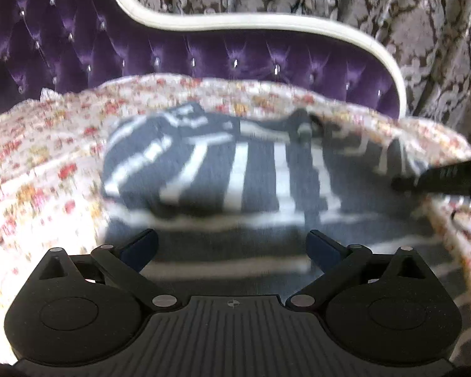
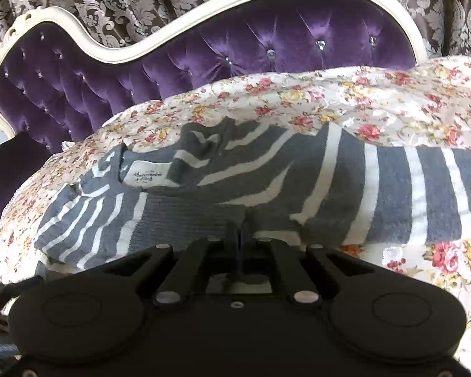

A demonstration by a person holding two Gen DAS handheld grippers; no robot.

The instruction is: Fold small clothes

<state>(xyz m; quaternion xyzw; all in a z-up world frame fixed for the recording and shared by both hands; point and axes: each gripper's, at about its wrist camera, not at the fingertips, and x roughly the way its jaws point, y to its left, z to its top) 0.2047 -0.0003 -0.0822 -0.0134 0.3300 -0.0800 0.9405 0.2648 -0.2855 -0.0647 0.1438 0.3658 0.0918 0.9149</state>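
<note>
A grey sweater with white stripes (image 1: 223,169) lies on a floral bedspread (image 1: 37,169). My left gripper (image 1: 232,248) is open, its blue-padded fingers spread just above the sweater's near part, holding nothing. The view is motion-blurred. In the right wrist view the sweater (image 2: 329,176) lies spread with its white neck label (image 2: 147,176) showing. My right gripper (image 2: 240,229) is shut on the sweater's ribbed grey edge (image 2: 185,216), with a sleeve folded over the body. The right gripper's dark body (image 1: 439,179) shows at the right edge of the left wrist view, at the sweater.
A purple tufted headboard (image 2: 204,47) with a cream frame (image 2: 116,53) stands behind the bed. Patterned brown curtains (image 1: 392,9) hang behind it. The floral bedspread (image 2: 392,100) bunches up behind the sweater.
</note>
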